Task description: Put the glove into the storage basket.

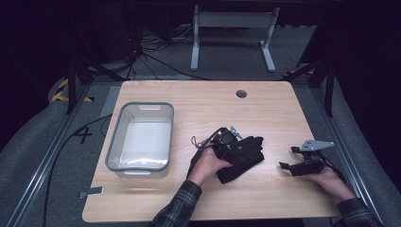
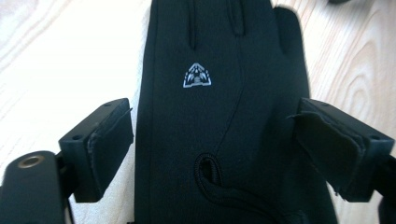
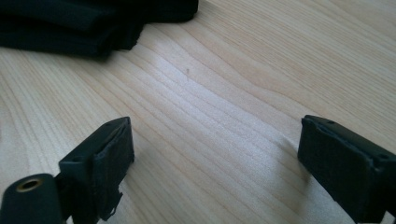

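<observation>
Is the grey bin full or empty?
Empty: the grey bin shows only its bare pale floor, and the black gloves lie outside on the table.

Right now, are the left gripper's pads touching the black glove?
Apart. In the left gripper view the black glove lies between the open left gripper, with pale table showing between the left pad and the glove's edge.

Bare table [image 1: 265, 194] lies between the black gloves [image 1: 241, 156] and right tool [image 1: 289, 158]; the grey bin [image 1: 113, 146] blocks the left.
</observation>
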A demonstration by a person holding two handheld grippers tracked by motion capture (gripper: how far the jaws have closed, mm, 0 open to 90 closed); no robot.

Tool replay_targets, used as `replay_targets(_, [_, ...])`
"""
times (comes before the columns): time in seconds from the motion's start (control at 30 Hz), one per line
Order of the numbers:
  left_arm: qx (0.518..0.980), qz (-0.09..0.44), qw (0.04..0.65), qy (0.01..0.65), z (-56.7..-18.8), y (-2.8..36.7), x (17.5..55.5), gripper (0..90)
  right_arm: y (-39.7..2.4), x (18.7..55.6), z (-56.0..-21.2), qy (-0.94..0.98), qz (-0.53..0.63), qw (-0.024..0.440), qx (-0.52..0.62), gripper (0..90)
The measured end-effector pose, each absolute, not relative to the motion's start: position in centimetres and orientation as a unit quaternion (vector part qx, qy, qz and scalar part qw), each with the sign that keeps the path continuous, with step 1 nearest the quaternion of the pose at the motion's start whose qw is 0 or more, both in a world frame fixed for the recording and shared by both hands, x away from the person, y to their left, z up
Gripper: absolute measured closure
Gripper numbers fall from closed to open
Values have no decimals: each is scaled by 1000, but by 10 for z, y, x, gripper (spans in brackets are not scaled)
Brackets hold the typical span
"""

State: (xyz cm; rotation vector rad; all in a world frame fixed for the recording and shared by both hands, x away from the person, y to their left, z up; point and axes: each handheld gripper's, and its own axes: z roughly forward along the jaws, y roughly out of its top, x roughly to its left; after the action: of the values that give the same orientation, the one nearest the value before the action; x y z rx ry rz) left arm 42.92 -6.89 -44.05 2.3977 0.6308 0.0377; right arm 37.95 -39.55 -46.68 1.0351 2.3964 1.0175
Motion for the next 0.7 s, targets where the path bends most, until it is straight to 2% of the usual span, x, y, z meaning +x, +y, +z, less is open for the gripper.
replay_targets(0.4, [928,37,293,227,-452,-79,422,110,-395,379,-467,843,358,169,364,113])
replay_targets(0.7, [929,29,296,223,-451,-78,419,212,-395,379,-467,843,357,170,364,113])
